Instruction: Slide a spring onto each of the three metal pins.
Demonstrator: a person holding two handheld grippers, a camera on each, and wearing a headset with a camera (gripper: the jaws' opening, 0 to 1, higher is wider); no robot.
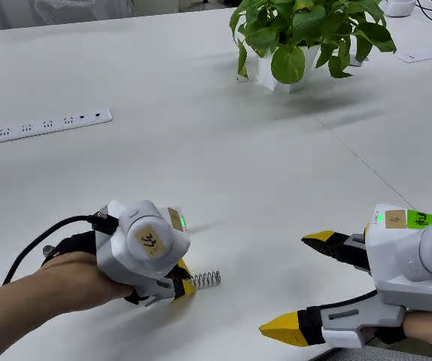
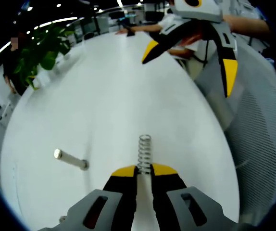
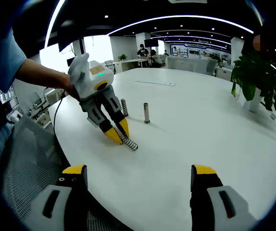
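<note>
Our left gripper (image 2: pixel 144 169) pinches a spring (image 2: pixel 144 150) by its end, coils jutting beyond the jaws; our right gripper (image 3: pixel 139 169) gapes empty. Held so thinly, the spring may buckle against the pin (image 2: pixel 70 159) left of them.

silver spring (image 1: pixel 207 279), white table (image 1: pixel 201 150)

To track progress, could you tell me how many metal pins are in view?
2. A bare pin stands upright; a second pin, seemingly coil-covered, stands beside it, behind the left gripper. Another may be hidden.
</note>
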